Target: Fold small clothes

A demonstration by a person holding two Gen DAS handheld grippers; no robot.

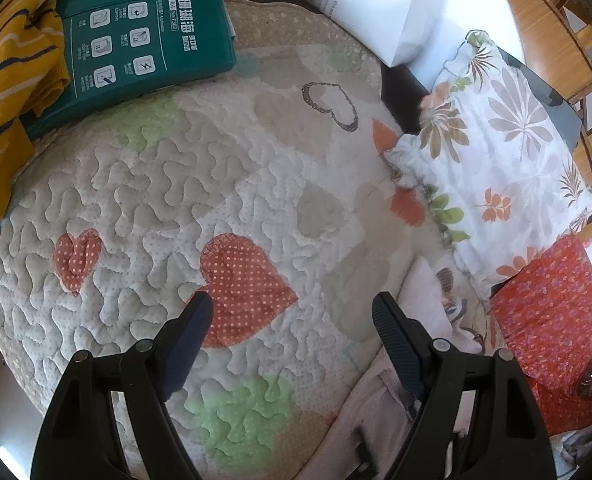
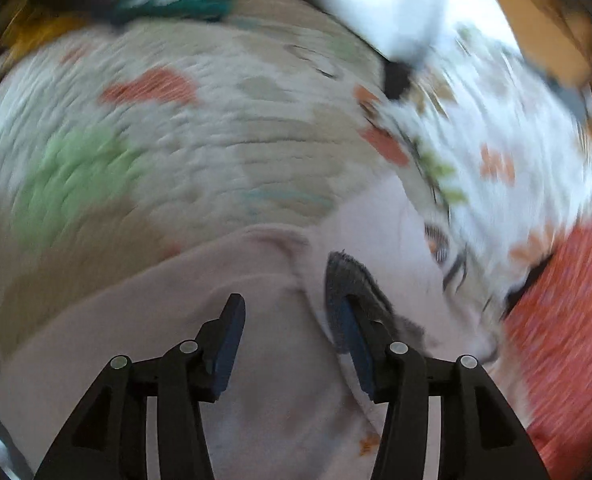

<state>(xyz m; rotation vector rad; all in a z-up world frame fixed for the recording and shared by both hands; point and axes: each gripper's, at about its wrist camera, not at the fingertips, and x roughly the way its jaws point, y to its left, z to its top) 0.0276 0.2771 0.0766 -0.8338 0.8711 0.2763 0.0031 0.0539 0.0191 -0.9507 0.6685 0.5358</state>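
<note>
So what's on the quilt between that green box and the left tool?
Nothing: in the left wrist view, only bare quilt with its heart patches lies between the green box and the open left tool.

The left gripper (image 1: 290, 306) points steeply downward, its jaws spread wide with nothing between them; the right gripper (image 2: 290, 306) tilts down likewise, jaws parted and gripping nothing

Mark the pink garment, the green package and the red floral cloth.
pink garment (image 2: 256, 360), right wrist view, its flat middle.
green package (image 1: 136, 40), left wrist view, printed face.
red floral cloth (image 1: 548, 312), left wrist view, centre.
</note>
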